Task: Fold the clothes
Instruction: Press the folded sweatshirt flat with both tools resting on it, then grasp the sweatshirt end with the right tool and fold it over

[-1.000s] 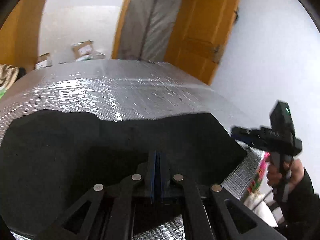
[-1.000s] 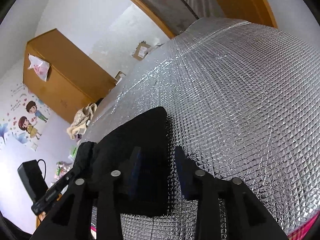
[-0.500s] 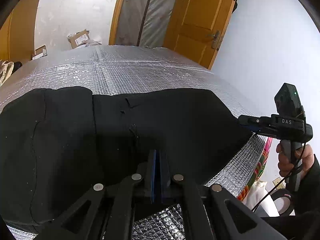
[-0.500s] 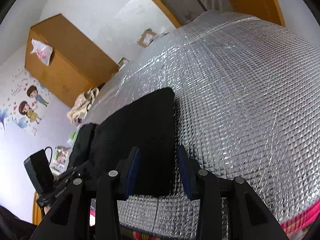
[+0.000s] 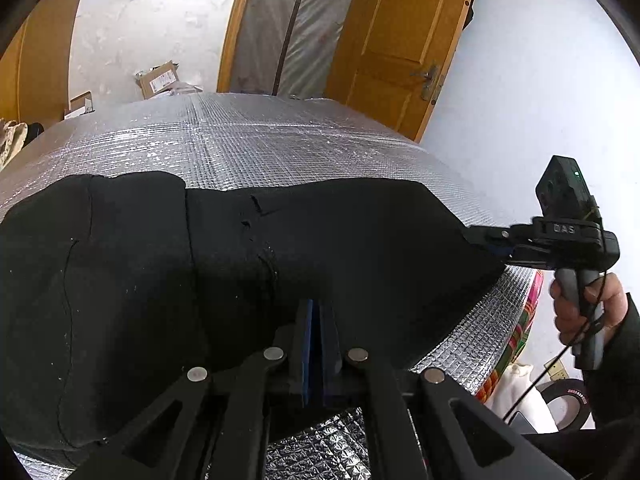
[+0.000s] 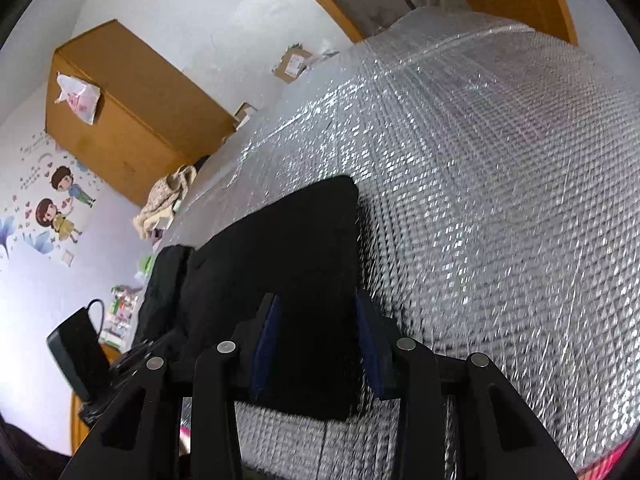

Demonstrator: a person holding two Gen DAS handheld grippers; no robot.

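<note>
black garment [image 5: 280, 264] flat at foil surface [image 5: 248, 140] near edge | left gripper [image 5: 319, 320] fingers pinched together on its hem | right gripper [image 6: 316, 320] fingers spread astride its corner, gripping nothing

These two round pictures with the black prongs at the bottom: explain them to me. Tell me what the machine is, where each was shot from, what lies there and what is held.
There is no robot here. A person holds a hand-held claw in each hand, and each claw carries a wide-angle camera looking out along its two fingers. One picture comes from the left claw, the other from the right claw.

A black garment lies spread on a silver quilted cover. The left claw is shut, its blue pads together at the garment's near edge; whether cloth is pinched between them cannot be told. The right claw is open, its fingers standing either side of the garment's end, gripping nothing. The left view also shows the person's hand holding the right claw's handle.
</note>
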